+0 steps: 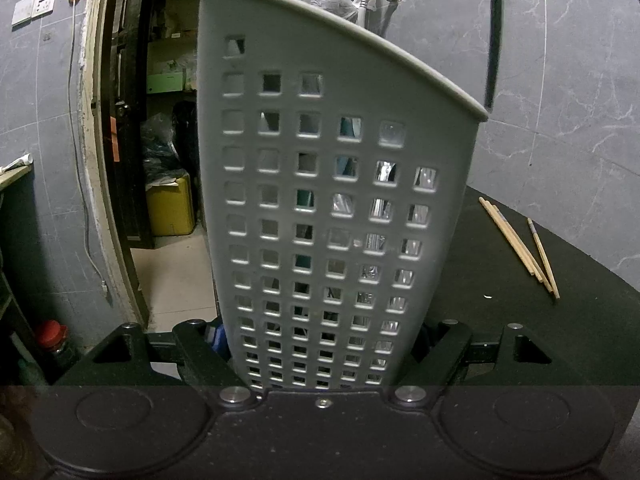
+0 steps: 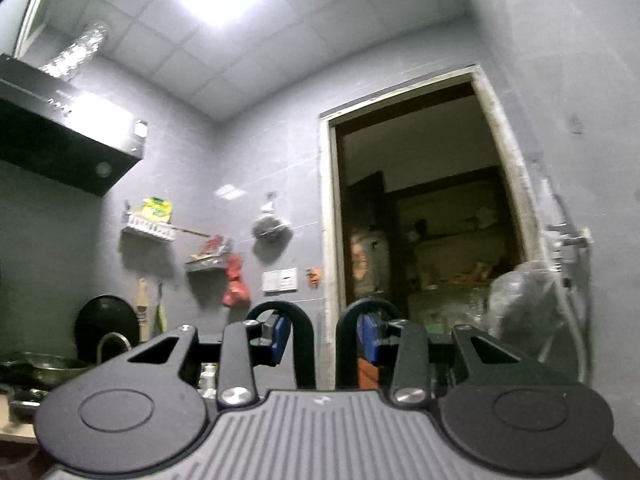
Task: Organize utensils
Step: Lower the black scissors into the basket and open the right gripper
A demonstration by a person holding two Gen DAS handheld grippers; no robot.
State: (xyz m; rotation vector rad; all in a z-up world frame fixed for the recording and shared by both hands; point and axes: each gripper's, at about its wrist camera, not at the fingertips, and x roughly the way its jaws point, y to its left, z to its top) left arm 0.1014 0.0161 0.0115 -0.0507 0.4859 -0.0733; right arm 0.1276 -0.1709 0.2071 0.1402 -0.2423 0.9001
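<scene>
Between the fingers of the left gripper (image 1: 320,354) stands a grey perforated utensil holder (image 1: 328,184), upright on the dark bench (image 1: 560,320) and filling the middle of the left wrist view. The gripper is clamped on the holder's lower walls, steadying it. Through the square holes show shiny metal pieces and something teal; how many utensils are inside cannot be told.

To the right of the holder, well apart from it, wooden chopsticks (image 1: 516,244) lie loose on the bench. Three sticks can be counted, two close together and one crossing toward their lower ends; a fourth may hide beneath them. There is one holder in view.

The right gripper (image 2: 322,338) points up at the wall and the doorway (image 2: 424,216), its jaws part-way apart with nothing between them.

By the look of it, the holder is light, stiff plastic, tall and so easy to tip; gripping it low, as now, seems the safest hold. The chopsticks are likely light, rigid and thin, and they lie flat, so they may roll or slip from the pads. Pinching one near its middle, across its length, should keep it level; a hold near the thick end would suit dropping the tip into the holder's open top.
</scene>
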